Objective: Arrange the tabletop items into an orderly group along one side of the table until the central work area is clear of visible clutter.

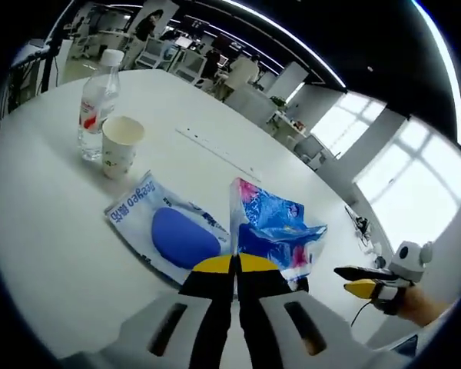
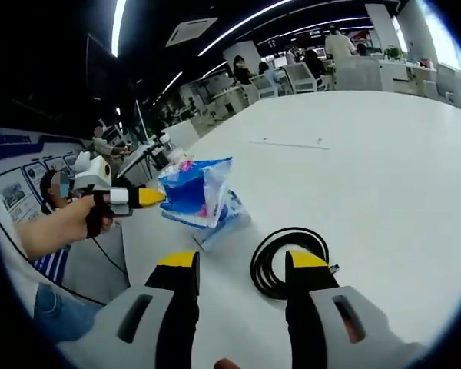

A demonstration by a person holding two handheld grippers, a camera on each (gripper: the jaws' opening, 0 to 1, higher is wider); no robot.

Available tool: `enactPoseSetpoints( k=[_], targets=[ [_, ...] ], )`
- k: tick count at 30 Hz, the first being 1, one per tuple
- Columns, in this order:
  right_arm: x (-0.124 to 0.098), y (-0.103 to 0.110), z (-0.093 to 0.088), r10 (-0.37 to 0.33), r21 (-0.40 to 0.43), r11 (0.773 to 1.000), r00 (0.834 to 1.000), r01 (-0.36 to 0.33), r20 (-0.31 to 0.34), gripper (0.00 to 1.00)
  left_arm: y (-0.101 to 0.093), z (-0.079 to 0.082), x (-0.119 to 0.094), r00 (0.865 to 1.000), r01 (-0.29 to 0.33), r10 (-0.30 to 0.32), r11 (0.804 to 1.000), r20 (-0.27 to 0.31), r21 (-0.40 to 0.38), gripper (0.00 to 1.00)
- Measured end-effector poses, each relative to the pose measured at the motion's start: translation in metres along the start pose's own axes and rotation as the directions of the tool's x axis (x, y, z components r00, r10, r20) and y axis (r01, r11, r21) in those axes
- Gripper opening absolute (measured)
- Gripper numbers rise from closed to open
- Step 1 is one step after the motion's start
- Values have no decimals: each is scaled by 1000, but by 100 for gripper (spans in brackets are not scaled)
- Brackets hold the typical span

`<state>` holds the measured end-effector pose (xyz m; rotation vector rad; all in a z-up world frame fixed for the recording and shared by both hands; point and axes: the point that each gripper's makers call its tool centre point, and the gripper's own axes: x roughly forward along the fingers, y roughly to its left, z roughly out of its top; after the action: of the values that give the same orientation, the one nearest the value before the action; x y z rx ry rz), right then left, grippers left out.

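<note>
1. The left claw (image 1: 234, 265) is seen clenched on the crinkled blue and pink plastic packet (image 1: 273, 231), held upright near the desk edge (image 1: 38, 269).
2. The right claw (image 2: 242, 265) is seen released, jaws apart and holding nothing.
3. The coiled black cable (image 2: 280, 257) lies directly ahead of the right claw, between its jaw tips, flat on the white desk; the right claw is judged nearer to it.
4. The flat blue-printed pouch (image 1: 165, 227), paper cup (image 1: 121, 144) and clear water bottle (image 1: 98, 104) are found beyond the left claw.
</note>
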<state>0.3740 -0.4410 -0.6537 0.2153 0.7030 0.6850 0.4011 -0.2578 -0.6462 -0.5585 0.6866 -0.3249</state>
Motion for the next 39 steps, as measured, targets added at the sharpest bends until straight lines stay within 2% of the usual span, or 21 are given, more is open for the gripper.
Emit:
enactPoseSetpoints(
  k=[5, 9, 12, 14, 16, 17, 19, 21, 27, 34, 39],
  targets=[
    [8, 9, 4, 15, 6, 1000, 1000, -15, 15, 40, -19, -5, 2, 999, 46, -46, 999, -6, -9, 0],
    [13, 8, 8, 7, -5, 1000, 1000, -7, 24, 36, -41, -11, 5, 993, 115, -116, 993, -19, -19, 0],
    [12, 1, 19, -9, 26, 1000, 997, 7, 75, 35, -50, -14, 6, 990, 140, -140, 990, -36, -4, 0],
    [9, -1, 22, -13, 43, 999, 997, 9, 82, 28, -55, -16, 6, 987, 153, -153, 988, -47, 6, 0],
    [8, -3, 20, -6, 35, 999, 997, 4, 71, 10, -60, -18, 7, 985, 165, -164, 986, -52, 9, 0],
    [7, -3, 19, 6, 28, 1000, 998, -8, 69, 5, -63, -20, 7, 983, 176, -175, 984, -59, 12, 0],
    [6, -7, 18, -6, 74, 997, 997, 0, 76, 4, -64, -22, 9, 983, 173, -170, 984, -68, 35, 0],
    [3, -9, 17, 4, 124, 992, 996, -15, 87, 1, -69, -27, 11, 978, 192, -187, 980, -97, 54, 0],
    [-3, -16, 16, 7, 212, 977, 996, -26, 92, 0, -73, -31, 14, 976, 192, -175, 972, -130, 134, 0],
    [-6, -21, 15, -5, 240, 971, 997, -16, 83, 0, -75, -28, 27, 974, 190, -160, 962, -162, 194, 0],
    [-6, -33, 16, -26, 240, 971, 997, 6, 79, 0, -79, -27, 41, 971, 197, -156, 952, -182, 236, 0]
  ],
)
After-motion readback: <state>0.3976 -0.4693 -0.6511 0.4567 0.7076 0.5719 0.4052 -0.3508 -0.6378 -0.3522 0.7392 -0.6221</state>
